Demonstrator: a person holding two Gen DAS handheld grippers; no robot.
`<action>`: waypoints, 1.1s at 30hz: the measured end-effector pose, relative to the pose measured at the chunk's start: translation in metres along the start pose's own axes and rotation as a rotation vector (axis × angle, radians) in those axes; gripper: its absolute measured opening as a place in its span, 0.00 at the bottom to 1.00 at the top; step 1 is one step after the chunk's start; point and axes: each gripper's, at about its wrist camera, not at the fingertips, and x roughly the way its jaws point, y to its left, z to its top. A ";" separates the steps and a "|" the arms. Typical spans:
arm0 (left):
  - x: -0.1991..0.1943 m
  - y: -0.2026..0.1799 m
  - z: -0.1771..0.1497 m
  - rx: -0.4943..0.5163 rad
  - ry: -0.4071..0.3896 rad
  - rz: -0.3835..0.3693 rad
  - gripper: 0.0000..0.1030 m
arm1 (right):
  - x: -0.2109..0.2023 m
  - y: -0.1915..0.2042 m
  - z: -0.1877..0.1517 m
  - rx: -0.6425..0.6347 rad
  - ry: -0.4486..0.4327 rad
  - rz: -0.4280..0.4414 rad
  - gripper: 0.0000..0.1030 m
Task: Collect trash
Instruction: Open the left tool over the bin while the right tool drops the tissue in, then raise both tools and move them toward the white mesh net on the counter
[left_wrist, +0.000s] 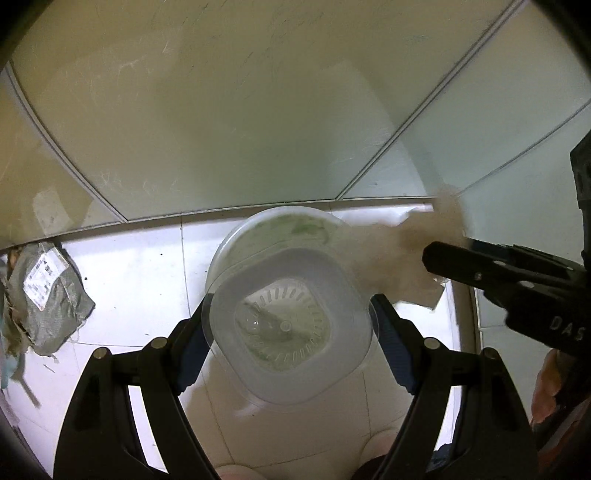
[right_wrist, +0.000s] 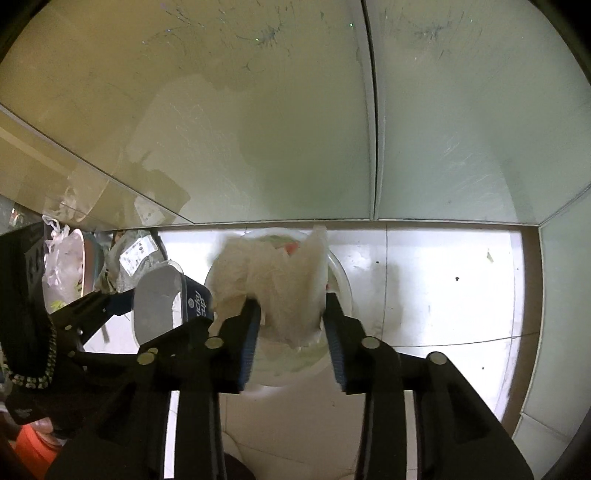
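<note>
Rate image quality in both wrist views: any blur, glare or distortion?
Left wrist: crumpled tissue motion-smeared; clear plastic cup fairly sharp; fisheye bends tile seams. Right wrist: tissue soft; blown-out glare on floor.

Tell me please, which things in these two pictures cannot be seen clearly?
- Bowl, right wrist view: the tissue in front covers most of it.
- Tissue, left wrist view: a blurred brown smear.
- Label on the grey parcel, left wrist view: print too small to read.
- Cup, right wrist view: its lettering is partly hidden by the right gripper.
- Left gripper: it holds the cup.
</note>
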 end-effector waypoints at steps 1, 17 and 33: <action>0.001 0.001 0.000 -0.005 0.001 -0.006 0.78 | 0.003 -0.001 0.000 -0.001 -0.004 0.004 0.34; -0.051 -0.024 0.006 0.003 -0.028 -0.004 0.80 | -0.074 0.008 -0.003 -0.034 -0.034 -0.048 0.38; -0.340 -0.065 0.041 -0.106 -0.135 0.095 0.80 | -0.291 0.097 0.044 -0.018 -0.100 -0.012 0.38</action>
